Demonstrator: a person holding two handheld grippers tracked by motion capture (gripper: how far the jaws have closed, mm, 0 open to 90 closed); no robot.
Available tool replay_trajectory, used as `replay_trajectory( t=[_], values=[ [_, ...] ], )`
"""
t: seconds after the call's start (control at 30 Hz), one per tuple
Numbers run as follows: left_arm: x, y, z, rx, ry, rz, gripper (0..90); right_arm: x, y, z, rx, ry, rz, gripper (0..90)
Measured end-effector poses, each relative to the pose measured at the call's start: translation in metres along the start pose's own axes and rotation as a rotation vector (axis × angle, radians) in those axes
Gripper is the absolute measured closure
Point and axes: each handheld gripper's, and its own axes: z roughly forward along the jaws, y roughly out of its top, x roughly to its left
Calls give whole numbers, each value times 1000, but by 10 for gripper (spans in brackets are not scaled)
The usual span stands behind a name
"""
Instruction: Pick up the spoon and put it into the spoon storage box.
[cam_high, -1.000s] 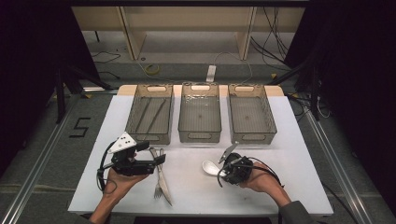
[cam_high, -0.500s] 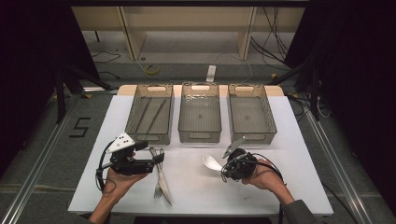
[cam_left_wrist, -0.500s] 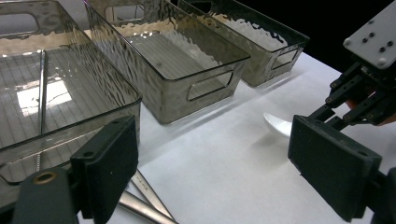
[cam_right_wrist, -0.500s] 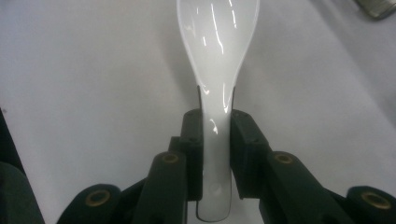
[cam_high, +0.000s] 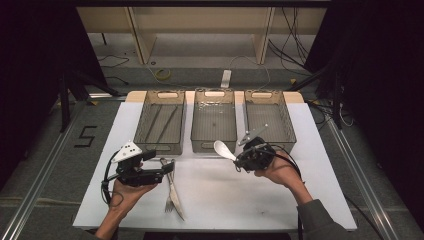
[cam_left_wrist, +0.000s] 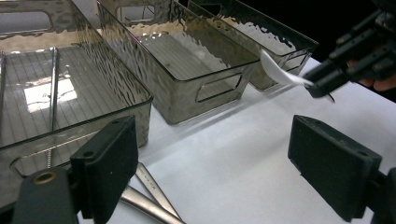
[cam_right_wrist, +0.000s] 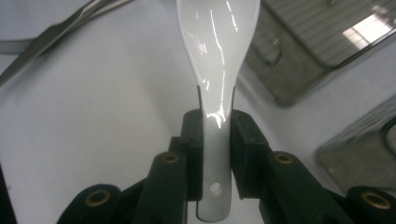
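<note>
We saw that the right gripper (cam_high: 239, 160) had lifted the white spoon (cam_high: 224, 149) off the table (cam_high: 310, 200); its jaws clamped the handle, just before the middle tray (cam_high: 214, 120). So the pick was done, we judged. The left gripper (cam_high: 167, 173) stood open near the knife (cam_high: 173, 192).

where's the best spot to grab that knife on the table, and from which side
Grip the knife mid-handle, coming straight down from above with the open left gripper beside it. It lies flat on the table close against the fork, so the jaws should probably straddle its narrow width; a sideways approach would likely nudge the fork.
</note>
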Motion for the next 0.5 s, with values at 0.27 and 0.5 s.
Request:
replay_trajectory(
  t=[0.27,0.5],
  values=[
    [0,0,-1,-2,3,-3,154,-13,24,0,-40,-28,28,772],
    [1,0,-1,-8,11,-12,154,-24,42,5,-59,-53,53,772]
  ],
)
